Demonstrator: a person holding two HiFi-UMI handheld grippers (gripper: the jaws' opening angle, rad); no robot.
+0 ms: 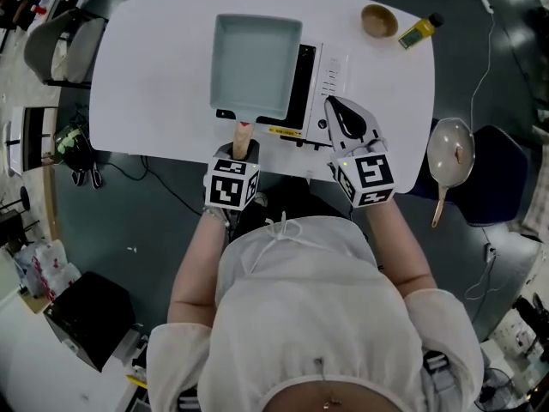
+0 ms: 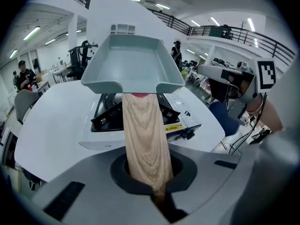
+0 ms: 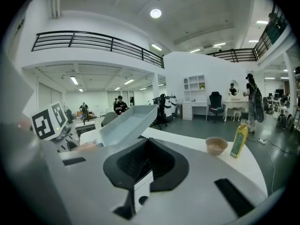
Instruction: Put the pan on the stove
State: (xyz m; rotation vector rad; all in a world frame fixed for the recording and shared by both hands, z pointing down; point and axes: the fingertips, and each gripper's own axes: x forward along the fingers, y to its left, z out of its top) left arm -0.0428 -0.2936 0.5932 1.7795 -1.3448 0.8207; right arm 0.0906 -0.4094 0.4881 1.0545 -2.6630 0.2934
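A rectangular pale blue-grey pan (image 1: 256, 65) with a wooden handle (image 1: 244, 134) hangs over the left part of the white tabletop stove (image 1: 319, 84). My left gripper (image 1: 242, 148) is shut on the near end of the handle. In the left gripper view the pan (image 2: 133, 64) is lifted above the black burner grate of the stove (image 2: 176, 114), and the handle (image 2: 145, 139) runs down between the jaws. My right gripper (image 1: 336, 110) is shut and holds nothing, at the stove's front right corner. In the right gripper view the pan (image 3: 126, 123) is tilted up on the left.
A wooden bowl (image 1: 378, 21) and a yellow oil bottle (image 1: 420, 31) stand at the far right of the white table (image 1: 146, 84). A round pan (image 1: 451, 157) lies on a blue chair right of the table. A grey chair (image 1: 51, 45) stands at its left.
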